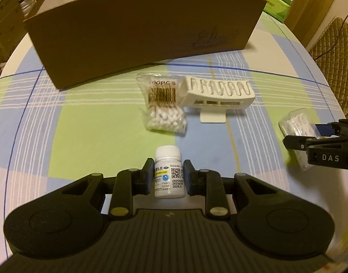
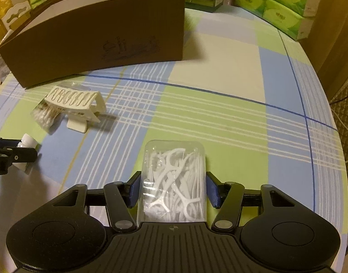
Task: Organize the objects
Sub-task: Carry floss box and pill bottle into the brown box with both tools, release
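In the left wrist view, your left gripper (image 1: 169, 174) is pinching the upright white pill bottle (image 1: 169, 173) between its narrowed jaws on the checked tablecloth (image 1: 83, 122), before the brown box (image 1: 137, 34). In the right wrist view, your right gripper (image 2: 172, 188) is clasping the clear floss-pick case (image 2: 174, 182), pads against both sides.

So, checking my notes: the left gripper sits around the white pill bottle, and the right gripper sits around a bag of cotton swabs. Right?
Not quite. The right wrist view shows the right gripper around a clear box of floss picks; the bag of cotton swabs lies on the table. The left gripper around the pill bottle is correct.
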Demonstrator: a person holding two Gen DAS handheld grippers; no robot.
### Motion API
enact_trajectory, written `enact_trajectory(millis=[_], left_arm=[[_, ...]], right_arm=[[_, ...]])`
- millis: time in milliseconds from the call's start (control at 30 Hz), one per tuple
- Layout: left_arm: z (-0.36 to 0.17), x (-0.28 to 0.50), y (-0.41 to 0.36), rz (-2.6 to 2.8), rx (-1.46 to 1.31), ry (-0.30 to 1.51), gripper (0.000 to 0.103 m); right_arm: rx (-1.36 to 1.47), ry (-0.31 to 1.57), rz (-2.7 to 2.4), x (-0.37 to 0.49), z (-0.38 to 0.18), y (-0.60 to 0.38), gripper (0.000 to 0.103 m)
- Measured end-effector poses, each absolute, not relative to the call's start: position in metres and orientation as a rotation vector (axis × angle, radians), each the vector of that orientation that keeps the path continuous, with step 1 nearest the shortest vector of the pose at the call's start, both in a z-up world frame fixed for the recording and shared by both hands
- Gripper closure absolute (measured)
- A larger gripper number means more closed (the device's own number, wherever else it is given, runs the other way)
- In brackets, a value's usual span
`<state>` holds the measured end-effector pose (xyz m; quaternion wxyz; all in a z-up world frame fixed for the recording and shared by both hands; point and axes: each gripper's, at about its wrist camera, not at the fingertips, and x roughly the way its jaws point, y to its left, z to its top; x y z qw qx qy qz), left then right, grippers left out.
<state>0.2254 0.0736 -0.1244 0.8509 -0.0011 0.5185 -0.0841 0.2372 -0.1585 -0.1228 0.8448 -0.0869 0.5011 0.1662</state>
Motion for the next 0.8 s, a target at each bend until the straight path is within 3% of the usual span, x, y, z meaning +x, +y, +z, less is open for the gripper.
enact_trajectory(millis=[800], left_arm=[[-0.121, 0.196, 0.097, -0.130, -0.025, 1.103, 0.081]], right_arm=[[-0.143, 1.098, 0.431, 0.216, -0.118, -0.150, 0.049]])
